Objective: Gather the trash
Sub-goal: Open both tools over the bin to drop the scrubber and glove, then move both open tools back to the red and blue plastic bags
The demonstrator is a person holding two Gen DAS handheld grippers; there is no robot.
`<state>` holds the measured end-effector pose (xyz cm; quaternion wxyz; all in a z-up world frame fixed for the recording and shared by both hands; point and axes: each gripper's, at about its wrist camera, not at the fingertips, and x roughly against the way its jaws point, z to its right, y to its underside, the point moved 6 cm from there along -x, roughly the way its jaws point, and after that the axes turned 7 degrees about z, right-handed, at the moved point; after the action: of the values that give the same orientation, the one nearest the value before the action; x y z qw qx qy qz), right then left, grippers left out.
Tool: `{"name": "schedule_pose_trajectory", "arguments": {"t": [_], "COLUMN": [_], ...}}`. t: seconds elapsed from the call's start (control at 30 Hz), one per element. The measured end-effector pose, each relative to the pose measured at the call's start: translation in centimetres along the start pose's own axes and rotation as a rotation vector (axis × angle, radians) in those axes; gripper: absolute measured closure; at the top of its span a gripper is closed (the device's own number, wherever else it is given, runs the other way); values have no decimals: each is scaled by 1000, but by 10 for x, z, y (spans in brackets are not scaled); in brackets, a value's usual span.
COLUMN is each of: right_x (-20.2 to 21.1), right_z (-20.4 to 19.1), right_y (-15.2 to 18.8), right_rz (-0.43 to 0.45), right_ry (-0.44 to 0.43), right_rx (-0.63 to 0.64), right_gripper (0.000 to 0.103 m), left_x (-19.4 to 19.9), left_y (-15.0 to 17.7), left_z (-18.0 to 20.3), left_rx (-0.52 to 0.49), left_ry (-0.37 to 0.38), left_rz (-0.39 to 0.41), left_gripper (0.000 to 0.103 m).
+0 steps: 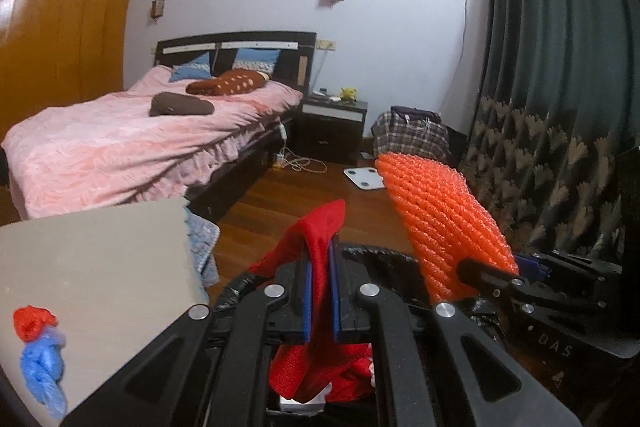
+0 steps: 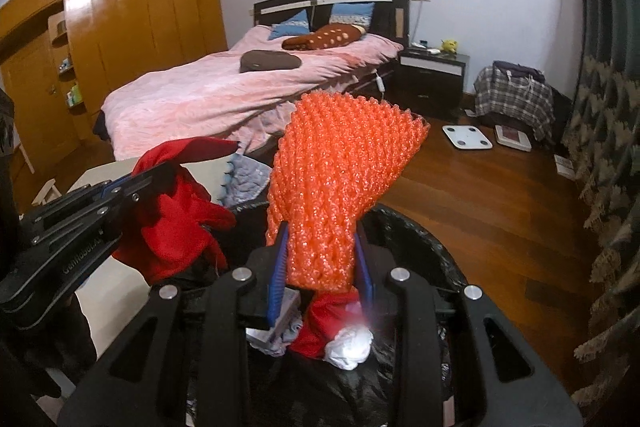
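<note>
Left gripper (image 1: 320, 283) fingers clamp red woven cloth (image 1: 316, 227), right gripper (image 2: 320, 259) pinches orange foam net sleeve (image 2: 340, 163) over black-lined bin (image 2: 420, 227); springy net w/ early release could bounce outside.

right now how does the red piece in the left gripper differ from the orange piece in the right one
The red cloth is smooth, limp fabric, pinched thin; the orange foam net is a bumpy mesh that stands stiff and fans out wide. The cloth is deep red, the net bright orange. Both are clamped above the black-lined bin.
</note>
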<state>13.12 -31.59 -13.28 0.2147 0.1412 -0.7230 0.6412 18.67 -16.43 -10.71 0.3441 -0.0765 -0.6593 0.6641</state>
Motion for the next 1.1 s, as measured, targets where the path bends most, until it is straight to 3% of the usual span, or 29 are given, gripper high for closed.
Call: {"name": "schedule_pose_trajectory", "arguments": {"t": [0.33, 0.4, 0.43, 0.57, 0.67, 0.73, 0.8, 0.83, 0.97, 1.1], "right_x": [-9, -10, -11, -12, -10, -9, -6, -5, -2, -2], "right_z": [24, 26, 29, 32, 35, 35, 34, 32, 27, 9], "right_y": [22, 23, 25, 27, 28, 26, 24, 22, 19, 14], "right_rz": [-34, -39, -42, -43, -32, -20, -3, 4, 23, 28], "right_ry": [36, 44, 51, 67, 80, 97, 107, 101, 76, 44], "right_rx": [-29, -27, -26, -26, -30, -29, -31, -33, -29, -19], "right_gripper": [69, 62, 55, 44, 34, 17, 10, 9, 6, 5], "left_x": [-26, -30, -31, -29, -27, -24, -20, -16, 5, 25], "left_y": [16, 19, 21, 24, 25, 25, 23, 22, 17, 15], "left_z": [13, 13, 12, 5, -3, -10, -16, -21, -43, -67], "left_rx": [14, 17, 18, 33, 41, 42, 42, 41, 42, 51], "left_ry": [56, 63, 61, 49, 33, 18, -1, -14, -78, -135], "left_rz": [-77, -92, -100, -106, -109, -105, -100, -93, -51, -28], "left_gripper": [94, 89, 82, 58, 47, 46, 41, 34, 23, 16]}}
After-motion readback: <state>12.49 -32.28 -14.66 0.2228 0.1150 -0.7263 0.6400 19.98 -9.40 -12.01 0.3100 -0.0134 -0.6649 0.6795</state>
